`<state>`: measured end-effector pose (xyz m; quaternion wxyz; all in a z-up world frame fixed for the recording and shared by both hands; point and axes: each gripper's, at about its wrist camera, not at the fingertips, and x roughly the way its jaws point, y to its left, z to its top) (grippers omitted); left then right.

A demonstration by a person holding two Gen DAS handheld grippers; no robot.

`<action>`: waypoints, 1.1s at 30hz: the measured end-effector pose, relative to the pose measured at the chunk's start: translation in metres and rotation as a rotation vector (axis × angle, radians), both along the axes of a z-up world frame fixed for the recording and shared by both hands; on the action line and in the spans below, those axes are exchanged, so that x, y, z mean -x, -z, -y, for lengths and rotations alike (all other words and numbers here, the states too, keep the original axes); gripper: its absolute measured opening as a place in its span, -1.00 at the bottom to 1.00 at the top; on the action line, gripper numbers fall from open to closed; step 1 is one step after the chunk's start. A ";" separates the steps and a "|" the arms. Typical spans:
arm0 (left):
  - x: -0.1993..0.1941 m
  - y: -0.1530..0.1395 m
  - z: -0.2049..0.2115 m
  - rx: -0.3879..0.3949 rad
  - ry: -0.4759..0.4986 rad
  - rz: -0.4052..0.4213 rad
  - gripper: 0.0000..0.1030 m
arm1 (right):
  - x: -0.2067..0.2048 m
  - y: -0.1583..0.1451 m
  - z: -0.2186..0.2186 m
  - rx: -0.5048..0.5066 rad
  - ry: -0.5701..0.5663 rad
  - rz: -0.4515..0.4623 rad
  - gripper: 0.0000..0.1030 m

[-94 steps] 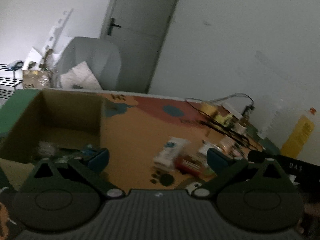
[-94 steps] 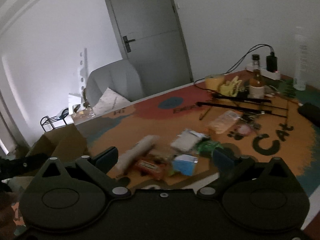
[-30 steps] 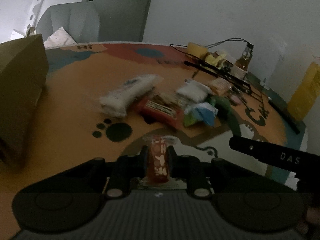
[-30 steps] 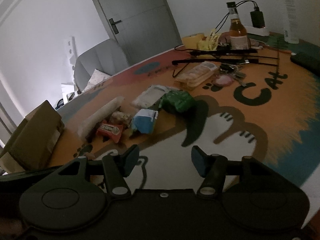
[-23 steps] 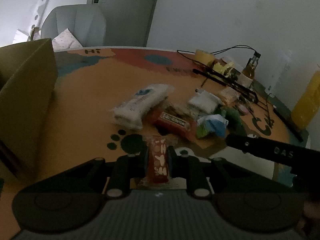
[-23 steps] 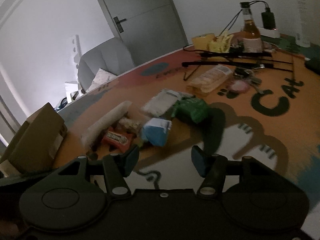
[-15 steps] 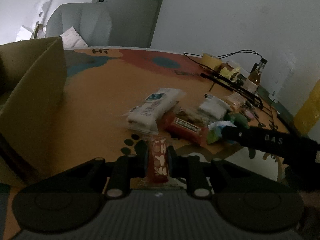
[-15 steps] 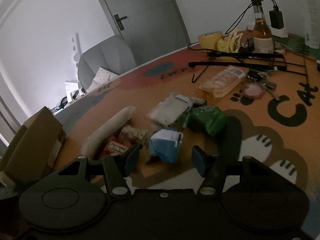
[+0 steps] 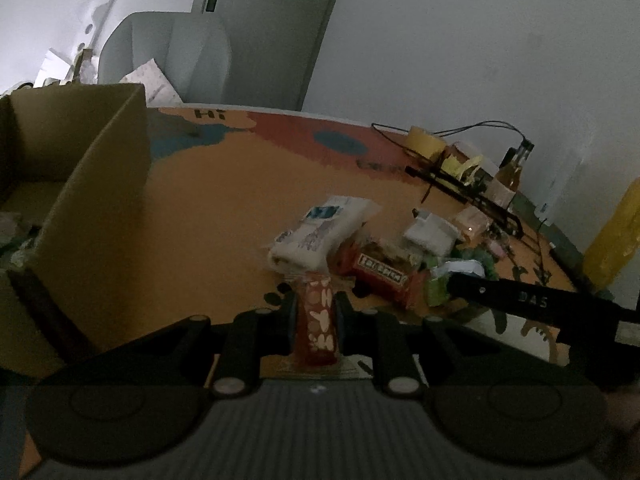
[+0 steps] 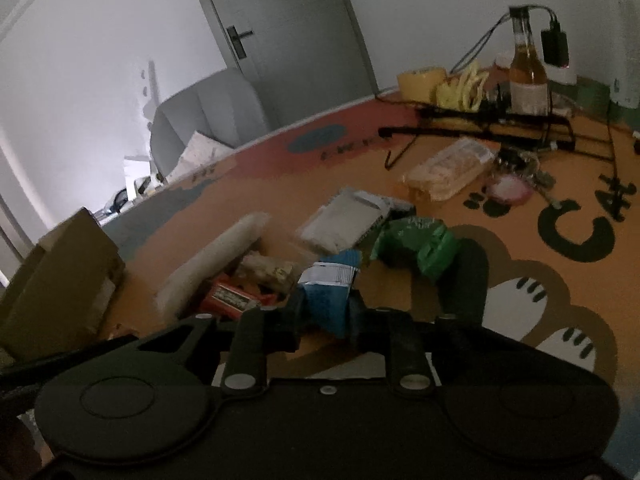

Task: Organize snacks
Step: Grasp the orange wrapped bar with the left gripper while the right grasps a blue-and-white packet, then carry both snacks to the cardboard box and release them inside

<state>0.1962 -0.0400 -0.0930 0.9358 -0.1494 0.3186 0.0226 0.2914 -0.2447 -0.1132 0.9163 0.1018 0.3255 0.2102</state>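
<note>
The left gripper (image 9: pixel 315 312) has its jaws closed tight on a red snack bar (image 9: pixel 319 322), held upright above the tabletop (image 9: pixel 224 200) beside the open cardboard box (image 9: pixel 92 184). The right gripper (image 10: pixel 325 312) has just been closing its jaws, which now pinch a blue packet (image 10: pixel 328 286) at the near edge of the snack pile. Next to that packet lie a green packet (image 10: pixel 416 242), a white pouch (image 10: pixel 344 224), a long white pack (image 10: pixel 216 258) and a red bar (image 10: pixel 230 298), all resting on the tabletop
</note>
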 end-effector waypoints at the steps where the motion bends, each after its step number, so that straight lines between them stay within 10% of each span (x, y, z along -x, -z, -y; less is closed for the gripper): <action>1: 0.002 -0.002 0.000 -0.002 0.001 0.008 -0.65 | 0.003 -0.002 0.000 0.001 -0.002 0.010 -0.62; 33: 0.074 -0.083 -0.083 -0.083 -0.130 0.209 -0.65 | 0.062 -0.084 -0.128 -0.054 -0.259 0.201 -0.62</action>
